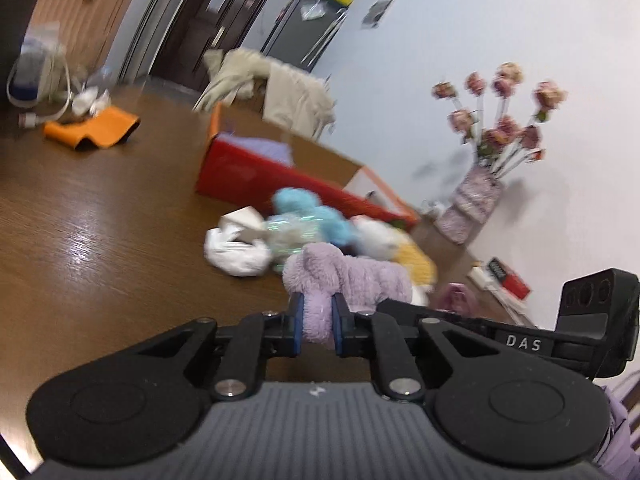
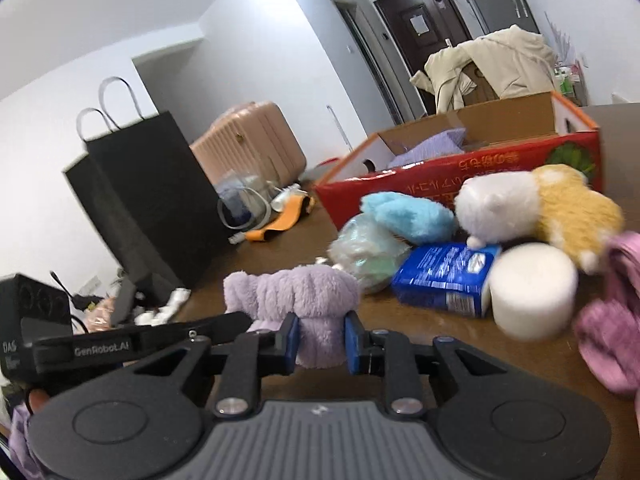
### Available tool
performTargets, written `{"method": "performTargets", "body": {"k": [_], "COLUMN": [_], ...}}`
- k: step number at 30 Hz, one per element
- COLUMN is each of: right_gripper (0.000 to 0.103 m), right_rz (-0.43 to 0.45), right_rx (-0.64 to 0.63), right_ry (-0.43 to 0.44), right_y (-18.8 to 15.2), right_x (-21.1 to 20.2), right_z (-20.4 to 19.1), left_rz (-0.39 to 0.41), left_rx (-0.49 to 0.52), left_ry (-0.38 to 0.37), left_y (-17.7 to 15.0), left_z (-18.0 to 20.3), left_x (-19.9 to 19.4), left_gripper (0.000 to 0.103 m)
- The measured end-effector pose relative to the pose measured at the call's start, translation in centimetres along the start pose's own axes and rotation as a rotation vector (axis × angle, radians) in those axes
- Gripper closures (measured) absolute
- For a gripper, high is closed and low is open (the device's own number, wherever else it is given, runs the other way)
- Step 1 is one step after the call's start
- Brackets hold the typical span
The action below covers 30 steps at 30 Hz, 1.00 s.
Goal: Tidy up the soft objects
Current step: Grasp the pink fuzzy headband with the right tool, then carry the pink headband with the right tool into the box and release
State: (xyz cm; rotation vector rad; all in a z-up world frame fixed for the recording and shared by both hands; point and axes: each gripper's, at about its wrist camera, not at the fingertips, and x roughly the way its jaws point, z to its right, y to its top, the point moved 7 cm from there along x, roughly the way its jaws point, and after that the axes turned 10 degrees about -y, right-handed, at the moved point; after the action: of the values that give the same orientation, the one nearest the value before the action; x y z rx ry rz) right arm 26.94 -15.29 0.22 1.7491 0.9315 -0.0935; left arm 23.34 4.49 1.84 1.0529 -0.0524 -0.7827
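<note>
- tabletop (image 1: 100,208): brown wood grain, glossy, glare patches
- purple plush (image 2: 296,292): fuzzy cloth, matt
- white roll (image 2: 532,292) right of purple plush: soft, matt
- blue pack (image 2: 444,276) between the two: shiny plastic wrap
- red box (image 2: 460,176) behind the pack: printed cardboard, raw brown inside
- black bags (image 2: 148,200), far left of box: matt paper
- fingers (image 2: 290,338): blue pads, matt black plastic, metal pivot screws
</note>
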Motion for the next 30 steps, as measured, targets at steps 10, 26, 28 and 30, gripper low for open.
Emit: {"method": "performTargets", "body": {"k": [10, 26, 28, 30], "right_gripper": [0.081, 0.081, 0.081, 0.081], "right_rz": [0.103, -0.080, -0.122, -0.158], "right_rx": [0.076, 0.088, 0.097, 0.114], "right_ry": [0.020, -0.064, -0.100, -0.141], "right_y": [0.1, 21.9, 22.5, 22.7], "right_x": [-8.2, 10.9, 15.1, 19.0], "right_z": [0.7, 4.8, 6.0, 7.3], "left_rz": [0.056, -0.082, -0.117, -0.168], "left_rx": [0.161, 0.044, 0.038, 0.010], "left_ry": [-0.017, 0.164, 0.216, 0.251], "left_y": [-0.1, 19.9, 20.6, 20.7], "left_z": [7.7, -4.0, -6.4, -8.9], "left_x": [-1.8, 16.1, 18.9, 21.6], "left_gripper": [0.089, 0.089, 0.089, 0.088]}}
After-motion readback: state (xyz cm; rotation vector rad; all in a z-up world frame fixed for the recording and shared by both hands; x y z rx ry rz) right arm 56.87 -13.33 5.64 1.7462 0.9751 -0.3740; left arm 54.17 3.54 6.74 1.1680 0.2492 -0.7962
